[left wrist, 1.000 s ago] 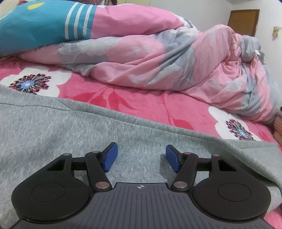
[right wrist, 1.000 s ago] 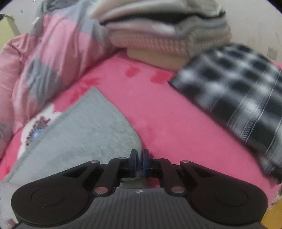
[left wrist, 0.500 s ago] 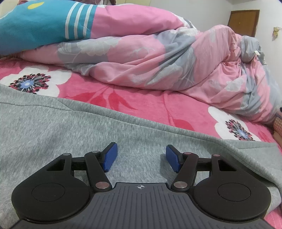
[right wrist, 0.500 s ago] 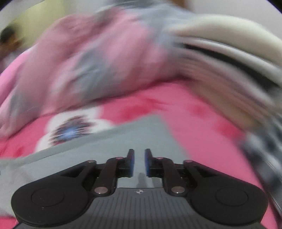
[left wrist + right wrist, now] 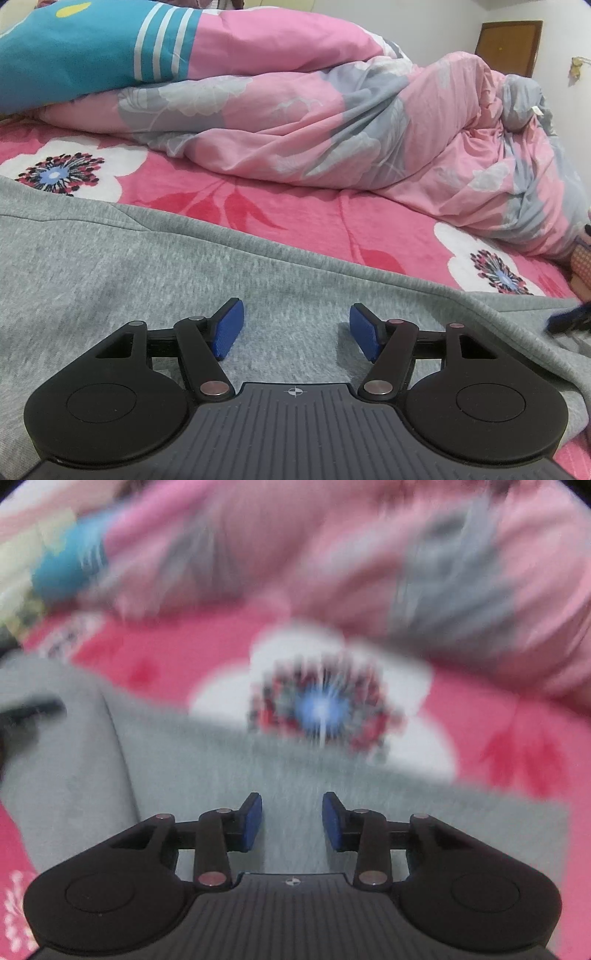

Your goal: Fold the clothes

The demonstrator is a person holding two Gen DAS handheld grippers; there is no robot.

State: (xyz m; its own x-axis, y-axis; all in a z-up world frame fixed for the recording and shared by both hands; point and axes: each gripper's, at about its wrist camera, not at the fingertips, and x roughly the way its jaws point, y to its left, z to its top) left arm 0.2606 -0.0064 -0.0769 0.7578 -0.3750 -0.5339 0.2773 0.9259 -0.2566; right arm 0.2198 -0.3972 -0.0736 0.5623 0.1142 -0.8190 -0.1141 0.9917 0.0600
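Note:
A grey sweatshirt-like garment (image 5: 184, 280) lies flat on the pink flowered bedspread (image 5: 332, 229). My left gripper (image 5: 295, 328) hovers low over the grey cloth, open, with nothing between its blue pads. In the blurred right wrist view the same grey garment (image 5: 207, 775) fills the lower half. My right gripper (image 5: 291, 821) is above it, its jaws opening, and no cloth is pinched between them. A dark blurred shape (image 5: 569, 317) at the right edge of the left wrist view sits over the garment's right end; I cannot tell what it is.
A bunched pink and grey floral duvet (image 5: 369, 122) lies along the far side of the bed, with a teal striped pillow (image 5: 74, 48) at the far left. A brown door (image 5: 508, 48) stands in the back wall.
My right gripper let go of the grey garment's edge, opened, and swung left from the stack of folded clothes and the plaid cloth to over the grey garment. The left gripper stayed put.

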